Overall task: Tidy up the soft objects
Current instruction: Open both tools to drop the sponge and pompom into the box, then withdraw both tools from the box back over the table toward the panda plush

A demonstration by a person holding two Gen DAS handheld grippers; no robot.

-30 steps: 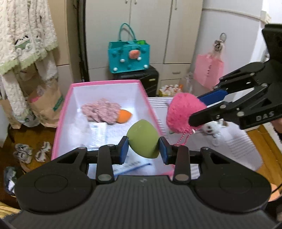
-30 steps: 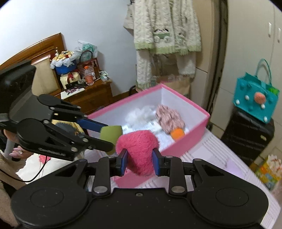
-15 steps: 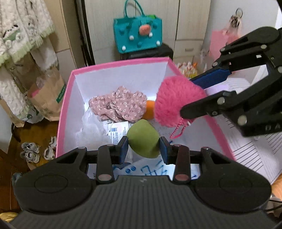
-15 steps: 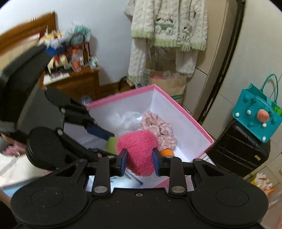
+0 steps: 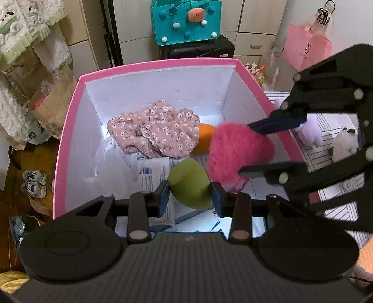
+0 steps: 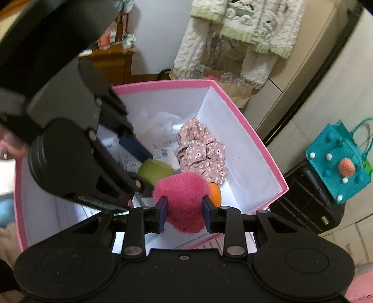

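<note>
My left claw (image 5: 189, 195) grips a green sponge (image 5: 189, 186) between its blue pads, held over the open pink box (image 5: 70, 130). From the right, my right claw (image 5: 254, 149) pinches a fuzzy magenta pompom (image 5: 235, 153) — touching the sponge, above the box's right side. Below lie a floral cloth (image 5: 156, 132), an orange ball (image 5: 204, 137) and papers (image 5: 151, 172).

Cream cupboards (image 5: 256, 21), a black suitcase (image 5: 200, 47), wooden floor (image 5: 30, 160).

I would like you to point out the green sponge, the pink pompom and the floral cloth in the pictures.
green sponge (image 5: 189, 186), left wrist view, on its rounded front.
pink pompom (image 6: 183, 200), right wrist view, on the fluffy middle.
floral cloth (image 5: 158, 130), left wrist view, on the crumpled centre.
</note>
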